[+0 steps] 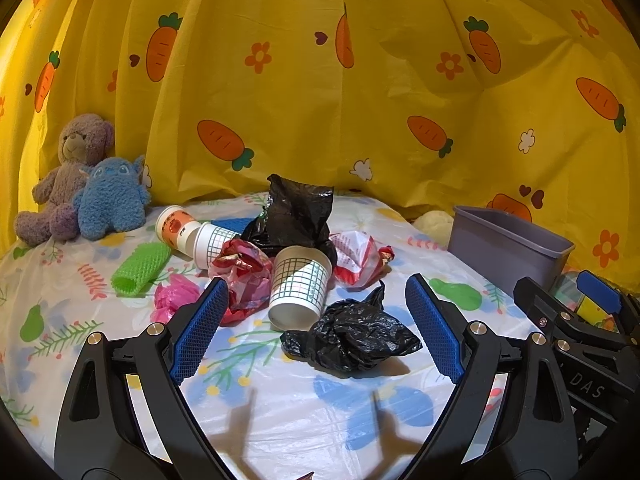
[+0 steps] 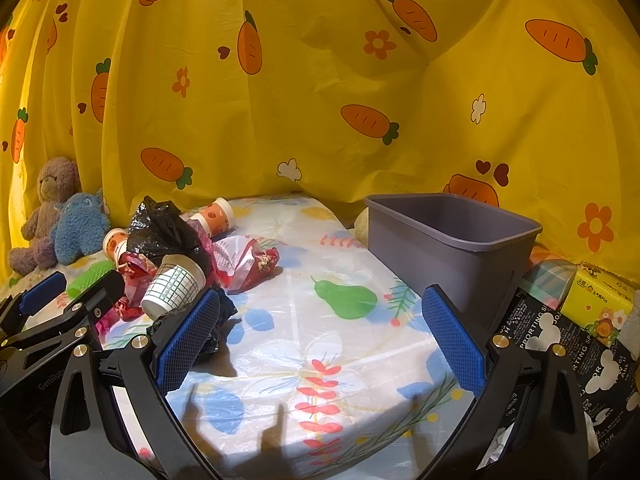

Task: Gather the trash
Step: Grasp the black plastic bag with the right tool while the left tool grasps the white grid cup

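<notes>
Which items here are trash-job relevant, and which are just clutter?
Job:
crumpled black bag
grid paper cup
red wrapper
tall black bag
orange-print cup
pink bag
grey bin
left claw, open
right claw, open

Lying about:
purple teddy
blue plush
tissue pack

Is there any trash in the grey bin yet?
No. In the right wrist view the grey bin shows only bare inner walls, while the cups and bags lie on the table.

Four paper cups (image 1: 301, 282), two black bags (image 1: 352, 338), two plush toys (image 1: 110, 198), one grey bin (image 2: 452, 248) at three o'clock.
</notes>
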`<state>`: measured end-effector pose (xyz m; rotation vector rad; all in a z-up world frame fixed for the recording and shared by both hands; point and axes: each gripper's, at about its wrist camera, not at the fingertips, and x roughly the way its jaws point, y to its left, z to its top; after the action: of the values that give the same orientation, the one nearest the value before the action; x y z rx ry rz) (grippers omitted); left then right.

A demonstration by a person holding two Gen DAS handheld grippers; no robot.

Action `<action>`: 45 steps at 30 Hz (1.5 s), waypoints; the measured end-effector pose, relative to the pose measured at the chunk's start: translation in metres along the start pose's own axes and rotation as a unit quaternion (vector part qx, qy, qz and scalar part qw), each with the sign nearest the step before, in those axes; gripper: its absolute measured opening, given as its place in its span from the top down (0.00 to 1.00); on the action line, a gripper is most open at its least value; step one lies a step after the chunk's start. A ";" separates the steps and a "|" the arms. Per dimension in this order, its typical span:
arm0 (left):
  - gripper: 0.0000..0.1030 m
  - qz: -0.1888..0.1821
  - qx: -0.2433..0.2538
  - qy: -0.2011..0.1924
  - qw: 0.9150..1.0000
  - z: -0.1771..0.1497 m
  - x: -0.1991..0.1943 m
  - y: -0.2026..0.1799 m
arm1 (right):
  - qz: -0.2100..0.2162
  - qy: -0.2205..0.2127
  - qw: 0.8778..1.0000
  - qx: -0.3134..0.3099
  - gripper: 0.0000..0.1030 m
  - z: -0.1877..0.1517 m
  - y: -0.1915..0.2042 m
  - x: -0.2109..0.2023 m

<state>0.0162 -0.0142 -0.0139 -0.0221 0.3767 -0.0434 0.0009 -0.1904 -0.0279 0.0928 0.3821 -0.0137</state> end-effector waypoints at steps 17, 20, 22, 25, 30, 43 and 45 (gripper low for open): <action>0.18 0.031 -0.023 0.007 0.999 -0.002 0.011 0.042 | 0.031 0.017 0.999 -0.018 0.20 -0.006 0.011 0.015; 0.19 0.055 -0.040 0.006 0.998 -0.003 0.011 0.066 | 0.061 0.046 0.997 -0.026 0.24 -0.014 0.024 0.028; 0.19 0.072 -0.047 0.006 0.996 -0.005 0.010 0.080 | 0.072 0.058 0.995 -0.028 0.26 -0.017 0.030 0.034; 0.19 0.084 -0.057 0.009 0.995 -0.009 0.009 0.095 | 0.111 0.091 0.989 -0.030 0.27 -0.025 0.046 0.050; 0.27 0.086 -0.064 0.018 0.994 -0.013 0.011 0.106 | 0.158 0.126 0.978 -0.040 0.38 -0.033 0.076 0.071; 0.32 0.029 -0.058 0.050 0.997 -0.018 0.034 0.084 | 0.166 0.130 0.976 -0.056 0.84 -0.039 0.067 0.076; 0.32 0.018 -0.055 0.052 0.997 -0.017 0.040 0.077 | 0.152 0.118 0.980 -0.052 0.84 -0.036 0.055 0.070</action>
<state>0.0499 0.0605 -0.0466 -0.1228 0.4831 0.0115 0.0544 -0.1318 -0.0827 0.0486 0.6024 0.3210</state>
